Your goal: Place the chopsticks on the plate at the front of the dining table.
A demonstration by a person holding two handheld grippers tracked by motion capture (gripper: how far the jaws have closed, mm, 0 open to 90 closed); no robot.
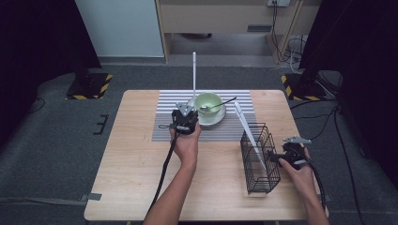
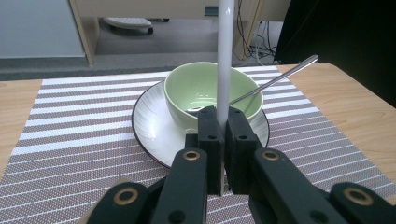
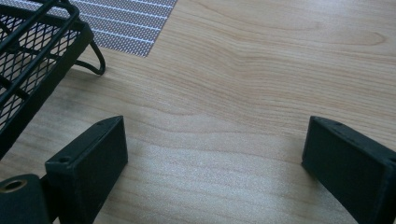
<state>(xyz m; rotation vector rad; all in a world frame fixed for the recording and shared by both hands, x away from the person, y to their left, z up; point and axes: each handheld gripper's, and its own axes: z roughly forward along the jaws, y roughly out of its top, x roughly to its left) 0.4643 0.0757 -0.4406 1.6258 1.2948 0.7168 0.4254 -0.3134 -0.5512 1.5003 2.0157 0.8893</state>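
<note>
My left gripper (image 1: 187, 115) (image 2: 223, 116) is shut on a long white stick (image 1: 194, 75) (image 2: 225, 56), which it holds upright just in front of a pale green bowl (image 1: 208, 102) (image 2: 205, 88). The bowl sits on a white plate (image 1: 212, 118) (image 2: 149, 126), and a metal spoon (image 1: 220, 104) (image 2: 280, 77) rests in the bowl. A second white stick (image 1: 247, 129) leans in a black wire basket (image 1: 260, 159) (image 3: 28, 46). My right gripper (image 1: 281, 153) (image 3: 215, 144) stands open over bare wood just right of the basket, with nothing between its fingers.
A striped placemat (image 1: 162, 131) (image 2: 70, 140) lies under the plate at the back middle of the wooden table (image 1: 136, 178). The basket stands at the front right. Black stands and cables are on the floor beyond the table.
</note>
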